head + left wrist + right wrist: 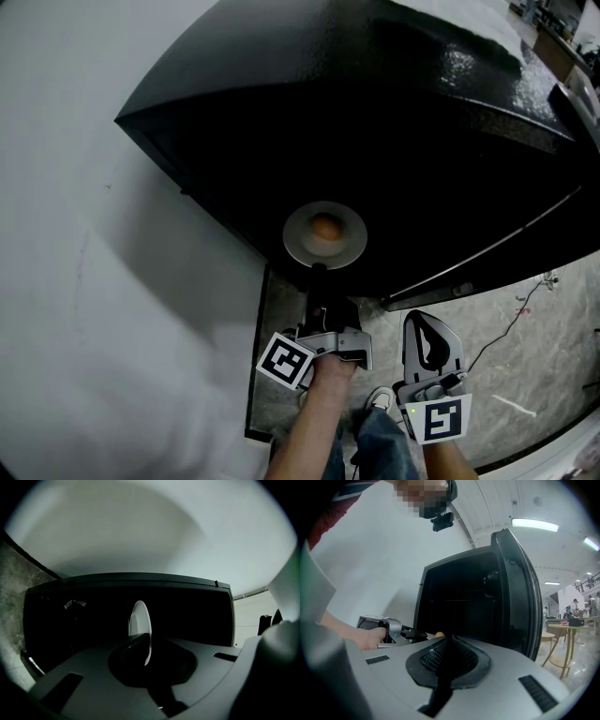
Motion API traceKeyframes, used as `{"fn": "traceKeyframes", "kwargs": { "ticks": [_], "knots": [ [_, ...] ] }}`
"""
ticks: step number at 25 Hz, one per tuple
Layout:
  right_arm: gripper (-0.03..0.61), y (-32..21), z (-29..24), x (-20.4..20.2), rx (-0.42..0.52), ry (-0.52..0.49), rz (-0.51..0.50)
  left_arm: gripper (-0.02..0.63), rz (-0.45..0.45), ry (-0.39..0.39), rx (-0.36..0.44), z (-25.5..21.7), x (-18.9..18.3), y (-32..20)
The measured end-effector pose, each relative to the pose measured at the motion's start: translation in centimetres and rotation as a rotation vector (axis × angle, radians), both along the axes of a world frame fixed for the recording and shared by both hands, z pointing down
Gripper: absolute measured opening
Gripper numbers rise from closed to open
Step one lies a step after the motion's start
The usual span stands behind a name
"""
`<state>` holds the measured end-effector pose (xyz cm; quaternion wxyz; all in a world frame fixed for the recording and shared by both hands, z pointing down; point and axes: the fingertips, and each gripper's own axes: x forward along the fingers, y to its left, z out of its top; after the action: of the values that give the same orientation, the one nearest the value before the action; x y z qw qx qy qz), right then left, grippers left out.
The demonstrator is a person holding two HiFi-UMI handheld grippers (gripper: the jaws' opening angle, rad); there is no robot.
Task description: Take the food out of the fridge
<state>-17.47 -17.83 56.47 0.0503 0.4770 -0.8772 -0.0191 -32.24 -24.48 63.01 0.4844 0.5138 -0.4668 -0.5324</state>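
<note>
One plate (300,242) with food (324,227) sits at fridge (450,112) mouth, our left gripper (317,277) clamped on its rim. Our right gripper (449,641) jaws together, empty. We judge grab done; pull-clear and set-down left.

wall (112,281): white | floor (553,375): grey speckled | ceiling: strip lights (534,524) | table (565,629): round

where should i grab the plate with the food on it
The near rim, coming in level from the person's side. The plate lies flat and thin-edged with the food in its middle, so only the rim is free. The left gripper is shut on that rim.
</note>
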Motion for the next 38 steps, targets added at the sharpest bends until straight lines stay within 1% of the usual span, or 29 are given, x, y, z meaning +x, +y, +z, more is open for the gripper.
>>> {"fn": "traceKeyframes", "kwargs": {
  "ticks": [2,4,9,13,15,20,24,28,34,36,38],
  "knots": [
    [0.021,-0.3,-0.2,0.2,-0.016,-0.032,0.036,0.025,0.001,-0.005,0.007,-0.3,0.0,0.1],
    [0.021,-0.4,-0.2,0.5,-0.032,-0.041,0.064,0.025,0.0,-0.01,0.014,-0.6,0.0,0.2],
    [0.021,-0.5,-0.3,0.5,-0.03,-0.041,0.066,0.025,-0.007,-0.007,0.022,-1.2,-0.2,0.5],
    [0.021,-0.3,0.0,0.5,-0.023,-0.001,0.043,0.025,-0.018,-0.006,0.026,-1.9,-0.5,1.2],
    [0.021,-0.4,-0.3,0.5,-0.017,0.003,0.04,0.025,-0.023,-0.001,0.027,-2.2,-0.6,1.8],
    [0.021,-0.7,-1.7,0.2,-0.005,-0.005,0.036,0.025,-0.031,0.004,0.011,-3.1,-0.5,3.4],
    [0.022,-1.0,-3.3,-0.1,0.004,-0.047,0.058,0.025,-0.036,0.007,0.003,-4.0,-0.4,4.7],
    [0.021,-0.7,-4.0,-0.1,0.024,0.017,0.02,0.025,-0.039,0.02,0.007,-5.4,-0.1,5.9],
    [0.021,-0.4,-6.5,0.0,0.03,0.013,0.023,0.025,-0.047,0.022,0.018,-8.5,-0.2,8.2],
    [0.021,-0.3,-7.6,0.1,0.029,-0.001,0.03,0.025,-0.049,0.022,0.017,-9.5,-0.2,9.1],
    [0.021,-0.2,-9.2,0.1,0.029,-0.044,0.049,0.025,-0.051,0.029,0.015,-10.5,-0.1,9.9]
  ]
}}
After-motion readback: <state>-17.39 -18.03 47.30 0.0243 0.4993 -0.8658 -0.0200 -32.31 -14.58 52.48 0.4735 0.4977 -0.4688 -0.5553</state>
